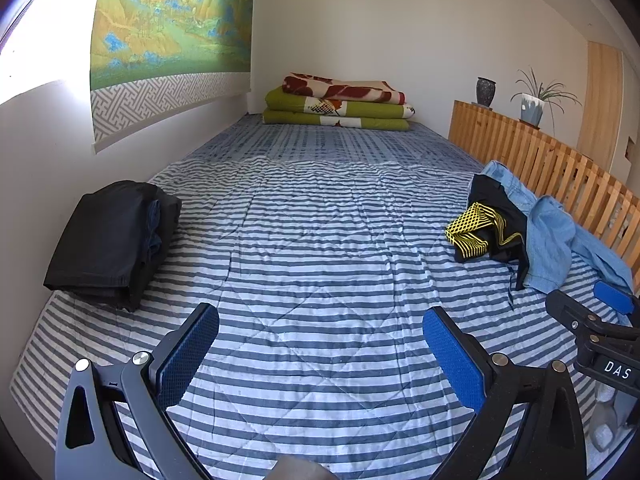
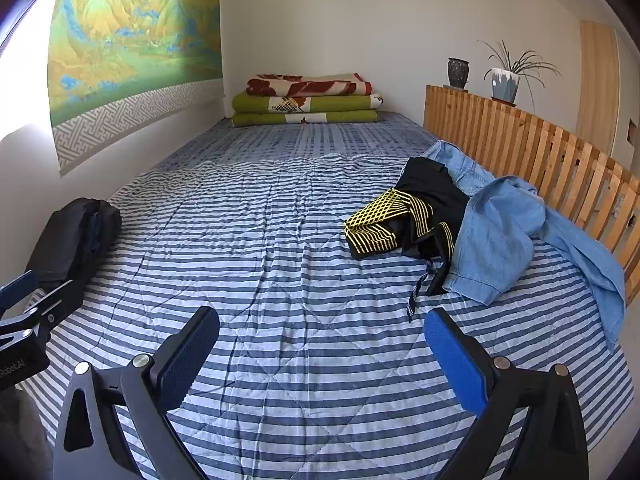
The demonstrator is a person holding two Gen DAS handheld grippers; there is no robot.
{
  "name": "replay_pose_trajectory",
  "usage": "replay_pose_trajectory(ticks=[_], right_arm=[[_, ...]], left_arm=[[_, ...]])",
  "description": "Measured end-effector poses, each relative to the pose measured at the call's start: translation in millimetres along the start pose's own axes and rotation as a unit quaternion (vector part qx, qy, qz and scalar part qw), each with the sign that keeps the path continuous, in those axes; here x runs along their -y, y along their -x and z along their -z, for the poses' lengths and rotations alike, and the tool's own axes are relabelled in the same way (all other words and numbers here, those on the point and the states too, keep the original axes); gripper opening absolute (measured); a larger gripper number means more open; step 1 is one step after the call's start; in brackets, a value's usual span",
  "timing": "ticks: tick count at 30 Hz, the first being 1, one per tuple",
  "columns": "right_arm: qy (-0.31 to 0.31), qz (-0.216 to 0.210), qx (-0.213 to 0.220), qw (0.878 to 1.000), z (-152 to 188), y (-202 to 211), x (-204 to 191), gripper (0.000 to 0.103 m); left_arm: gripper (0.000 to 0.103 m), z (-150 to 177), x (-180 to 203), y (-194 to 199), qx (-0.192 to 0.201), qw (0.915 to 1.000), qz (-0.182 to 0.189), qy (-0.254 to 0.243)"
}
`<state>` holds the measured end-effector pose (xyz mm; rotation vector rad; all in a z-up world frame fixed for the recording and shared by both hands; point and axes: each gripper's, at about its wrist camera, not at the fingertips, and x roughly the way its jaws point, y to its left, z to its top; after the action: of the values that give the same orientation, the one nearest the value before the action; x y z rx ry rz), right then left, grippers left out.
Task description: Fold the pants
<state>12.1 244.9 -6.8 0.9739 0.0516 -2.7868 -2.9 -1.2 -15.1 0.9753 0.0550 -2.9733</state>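
Note:
A loose heap lies at the bed's right side: light blue denim pants (image 2: 504, 236) (image 1: 552, 236) partly over a black garment with yellow stripes (image 2: 404, 220) (image 1: 486, 226). A folded stack of dark pants (image 1: 114, 240) (image 2: 72, 240) rests by the left wall. My left gripper (image 1: 320, 344) hovers open over the striped cover, holding nothing. My right gripper (image 2: 322, 346) is open too and holds nothing, short of the heap. Each gripper shows at the edge of the other's view: the right gripper (image 1: 600, 320), the left gripper (image 2: 24, 312).
The bed carries a blue and white striped quilt (image 1: 320, 260). Folded green and red blankets (image 1: 340, 104) sit at the far end. A slatted wooden rail (image 2: 540, 152) runs along the right side, with a dark vase (image 2: 458, 73) and a potted plant (image 2: 506, 80) behind it.

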Motion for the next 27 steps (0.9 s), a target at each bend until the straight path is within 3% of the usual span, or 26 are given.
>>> replay_pose_trajectory(ticks=[27], right_arm=[[-0.005,0.009,-0.001,1.000,2.1,-3.7,-0.4,0.101]], left_arm=[[0.103,1.4,2.2,-5.1,-0.002,1.0000,0.001,-0.004]])
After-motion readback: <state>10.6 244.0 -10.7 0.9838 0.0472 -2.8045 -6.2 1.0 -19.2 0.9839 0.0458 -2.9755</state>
